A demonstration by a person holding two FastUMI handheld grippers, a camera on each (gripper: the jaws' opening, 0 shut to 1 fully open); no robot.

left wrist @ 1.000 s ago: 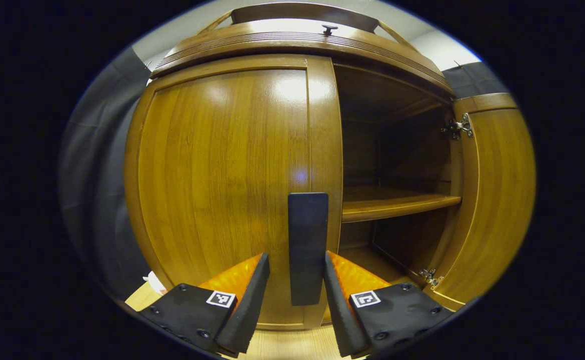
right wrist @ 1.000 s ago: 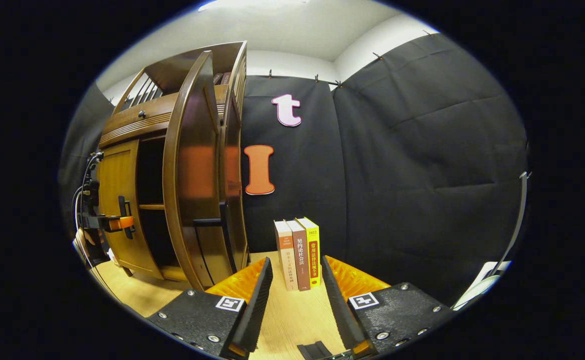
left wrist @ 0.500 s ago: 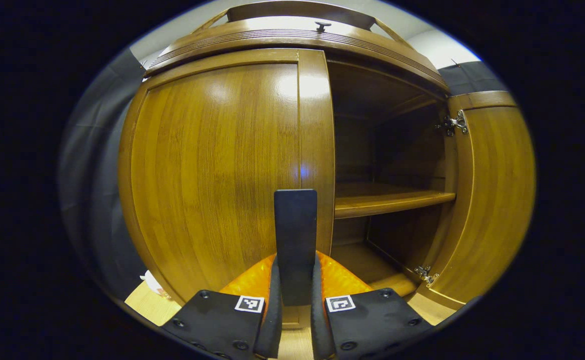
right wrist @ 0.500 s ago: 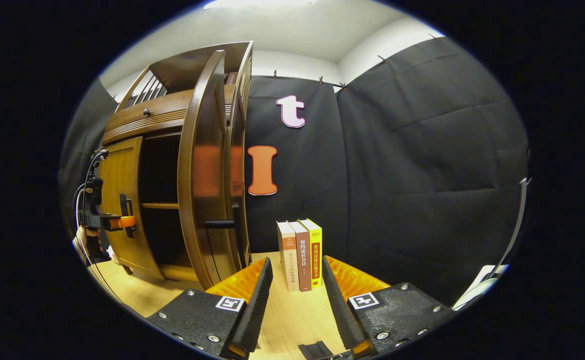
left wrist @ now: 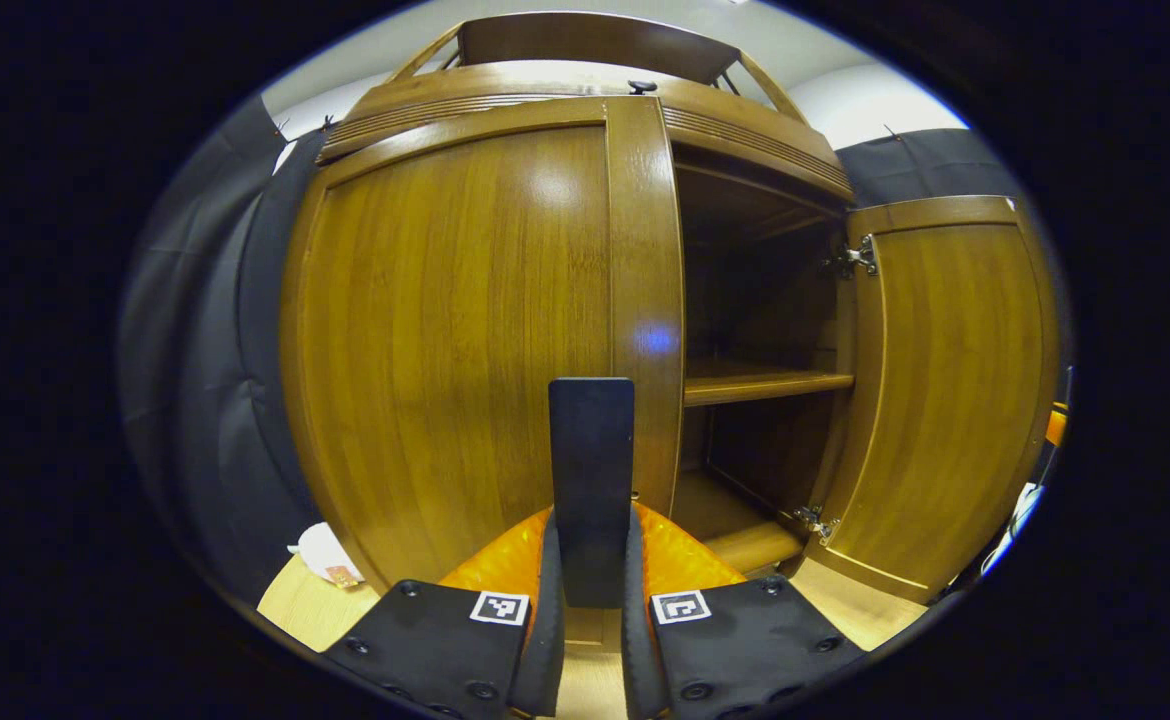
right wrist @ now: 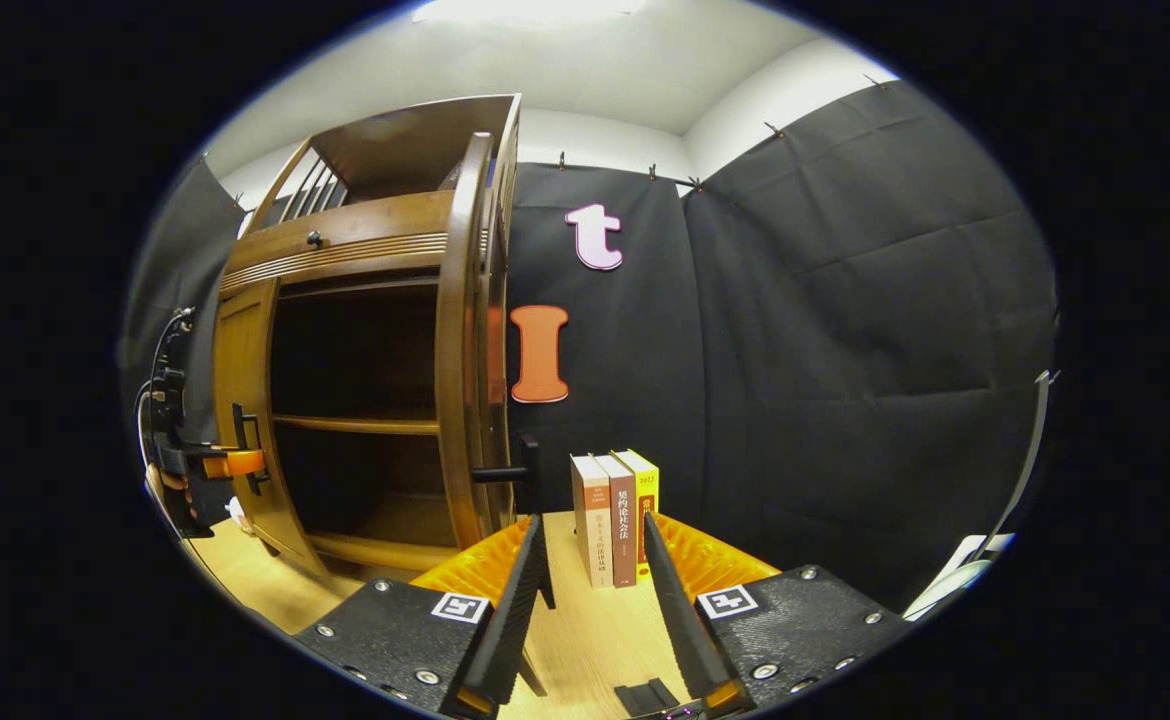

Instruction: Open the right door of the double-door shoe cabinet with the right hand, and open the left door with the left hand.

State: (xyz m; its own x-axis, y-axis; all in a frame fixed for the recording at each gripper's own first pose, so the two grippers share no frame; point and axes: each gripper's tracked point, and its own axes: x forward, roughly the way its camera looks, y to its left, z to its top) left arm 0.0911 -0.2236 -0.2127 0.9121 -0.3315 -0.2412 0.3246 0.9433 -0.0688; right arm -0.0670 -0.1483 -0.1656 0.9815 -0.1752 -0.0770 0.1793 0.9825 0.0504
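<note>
We see the left gripper (left wrist: pixel 591 600) clenched on the dark handle (left wrist: pixel 591 470) of the left door (left wrist: pixel 465 330), barely ajar. Right door (left wrist: pixel 945 390) stands wide open. Right gripper (right wrist: pixel 593 600) released, near 3 books (right wrist: pixel 615 515).

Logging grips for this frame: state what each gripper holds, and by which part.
Left gripper clamps the left door by its dark handle. Right gripper is open and holds nothing.
</note>
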